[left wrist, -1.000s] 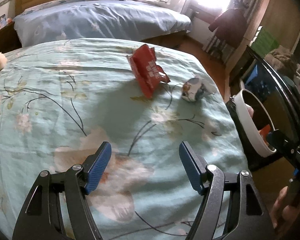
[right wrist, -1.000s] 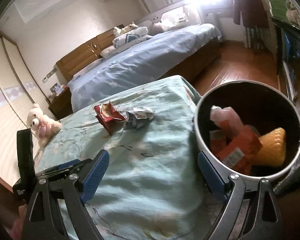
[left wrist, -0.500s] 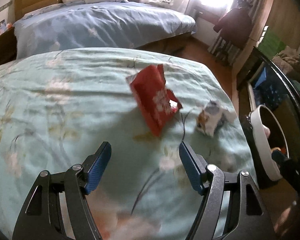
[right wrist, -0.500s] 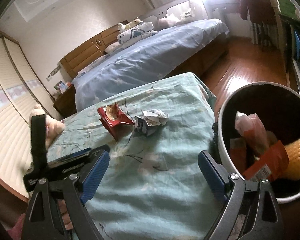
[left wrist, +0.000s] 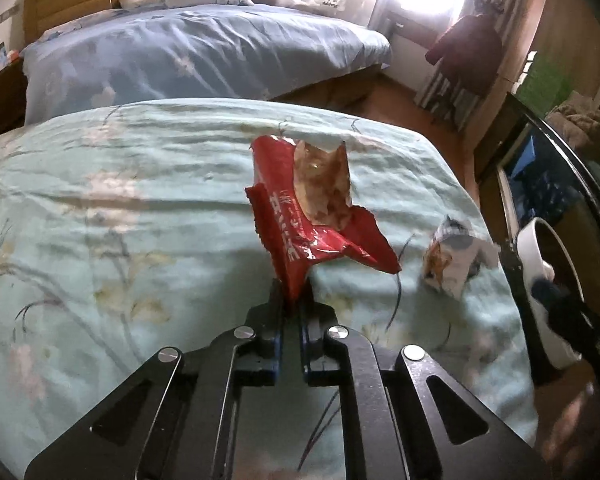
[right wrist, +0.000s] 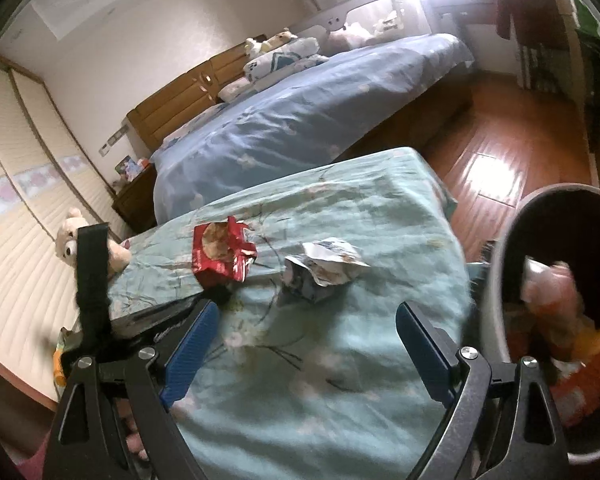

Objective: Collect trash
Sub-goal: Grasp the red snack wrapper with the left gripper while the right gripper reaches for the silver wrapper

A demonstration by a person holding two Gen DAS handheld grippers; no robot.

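A torn red snack wrapper [left wrist: 300,216] stands on the light green floral bedspread [left wrist: 120,220]. My left gripper [left wrist: 291,300] is shut on its lower corner. The wrapper also shows in the right wrist view [right wrist: 220,252], with the left gripper [right wrist: 216,294] below it. A crumpled white wrapper [left wrist: 452,260] lies to its right near the bed's edge [right wrist: 324,268]. My right gripper [right wrist: 304,336] is open and empty above the bedspread. A round trash bin [right wrist: 512,256] holding several wrappers stands at the right, and shows in the left wrist view [left wrist: 540,280].
A second bed with a blue cover [left wrist: 200,48] stands behind. A teddy bear [right wrist: 70,236] sits at the bed's far left. Wooden floor [right wrist: 500,148] lies between the beds. A dark cabinet [left wrist: 560,184] stands beside the bin.
My left gripper moved forward to the red wrapper and shut on its lower corner. My right gripper shifted left, so the bin now sits at the view's right edge.
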